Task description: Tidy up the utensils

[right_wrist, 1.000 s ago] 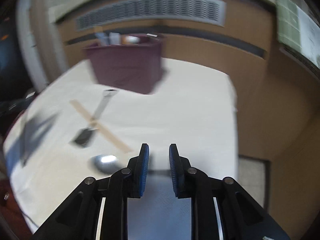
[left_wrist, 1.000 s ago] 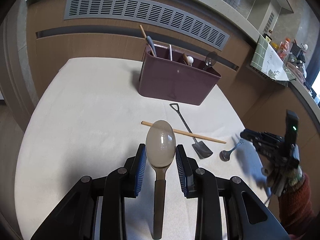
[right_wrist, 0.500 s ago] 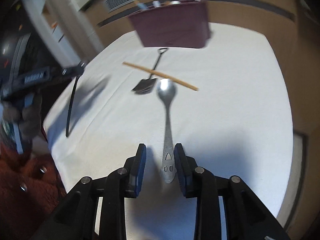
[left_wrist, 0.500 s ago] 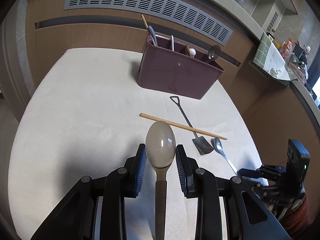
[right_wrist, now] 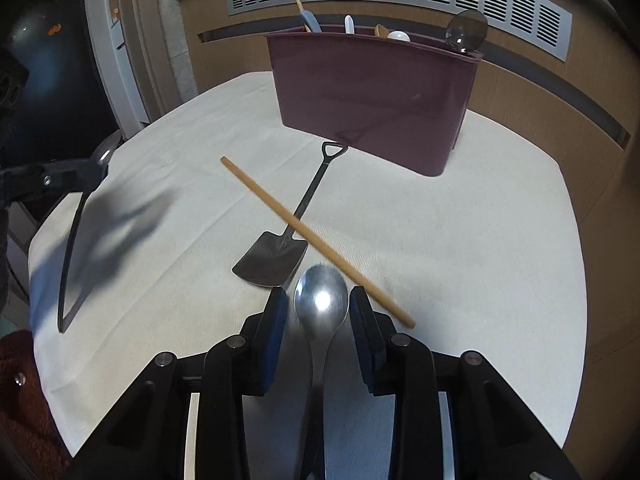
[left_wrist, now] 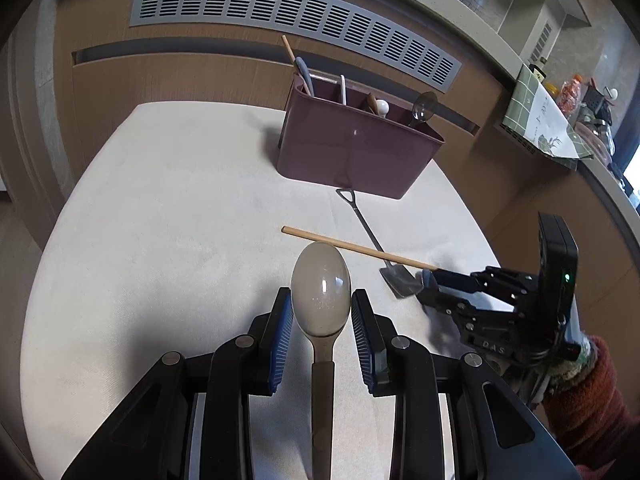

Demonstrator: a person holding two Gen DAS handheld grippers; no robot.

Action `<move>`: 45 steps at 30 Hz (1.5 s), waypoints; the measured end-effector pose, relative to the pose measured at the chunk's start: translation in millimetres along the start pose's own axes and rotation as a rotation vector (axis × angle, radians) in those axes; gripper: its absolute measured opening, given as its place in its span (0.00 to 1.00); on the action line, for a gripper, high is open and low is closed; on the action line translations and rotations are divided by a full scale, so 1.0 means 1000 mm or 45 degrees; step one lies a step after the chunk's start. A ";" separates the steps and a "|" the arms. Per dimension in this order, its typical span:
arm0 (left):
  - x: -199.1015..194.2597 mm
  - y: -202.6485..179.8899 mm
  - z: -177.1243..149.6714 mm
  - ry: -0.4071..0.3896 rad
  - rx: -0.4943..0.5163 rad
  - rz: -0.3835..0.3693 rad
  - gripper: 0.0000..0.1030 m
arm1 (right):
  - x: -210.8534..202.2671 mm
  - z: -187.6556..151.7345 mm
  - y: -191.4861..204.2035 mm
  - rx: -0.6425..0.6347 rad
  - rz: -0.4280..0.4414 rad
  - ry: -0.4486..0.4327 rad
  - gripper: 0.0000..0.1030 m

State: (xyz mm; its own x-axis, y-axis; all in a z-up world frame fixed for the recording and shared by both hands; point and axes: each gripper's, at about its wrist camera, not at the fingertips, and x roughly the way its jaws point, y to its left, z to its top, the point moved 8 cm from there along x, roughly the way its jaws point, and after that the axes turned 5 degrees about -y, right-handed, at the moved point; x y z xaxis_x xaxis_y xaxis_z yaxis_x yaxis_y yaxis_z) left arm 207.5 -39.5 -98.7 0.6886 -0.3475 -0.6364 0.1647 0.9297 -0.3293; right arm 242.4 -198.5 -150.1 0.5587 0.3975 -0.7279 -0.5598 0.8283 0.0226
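Since half a second ago your right gripper (right_wrist: 322, 322) has advanced over the steel spoon (right_wrist: 321, 300); its bowl now sits between wide fingers, seemingly ungripped. Your left gripper (left_wrist: 321, 320) carries the translucent spoon (left_wrist: 321, 294), fingers flanking its bowl. Ahead stands the maroon caddy (left_wrist: 356, 152).

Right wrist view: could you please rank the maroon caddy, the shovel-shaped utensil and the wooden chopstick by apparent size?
1. maroon caddy, clearly largest.
2-3. wooden chopstick and shovel-shaped utensil: chopstick looks longer, shovel wider at its blade; too close to rank.
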 end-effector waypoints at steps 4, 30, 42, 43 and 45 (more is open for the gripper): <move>-0.001 -0.001 0.000 -0.006 0.010 0.012 0.30 | -0.002 0.001 -0.001 -0.007 -0.039 0.001 0.25; -0.031 -0.027 0.035 -0.174 0.138 0.032 0.29 | -0.085 0.047 -0.006 0.125 -0.127 -0.346 0.25; -0.093 -0.093 0.218 -0.663 0.267 -0.159 0.28 | -0.198 0.213 -0.028 0.074 -0.288 -0.838 0.24; -0.093 -0.095 0.228 -0.681 0.260 -0.167 0.28 | -0.205 0.226 -0.031 0.082 -0.291 -0.878 0.24; -0.089 -0.093 0.250 -0.707 0.225 -0.196 0.28 | -0.212 0.251 -0.038 0.103 -0.285 -0.968 0.25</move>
State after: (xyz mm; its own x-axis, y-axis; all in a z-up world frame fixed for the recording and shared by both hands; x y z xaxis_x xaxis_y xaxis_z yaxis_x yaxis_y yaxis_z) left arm 307.3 -64.1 162.8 0.9054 -0.4085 -0.1157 0.3741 0.8964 -0.2377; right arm 298.8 -215.0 176.0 0.9335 0.3545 -0.0545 -0.3549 0.9349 0.0024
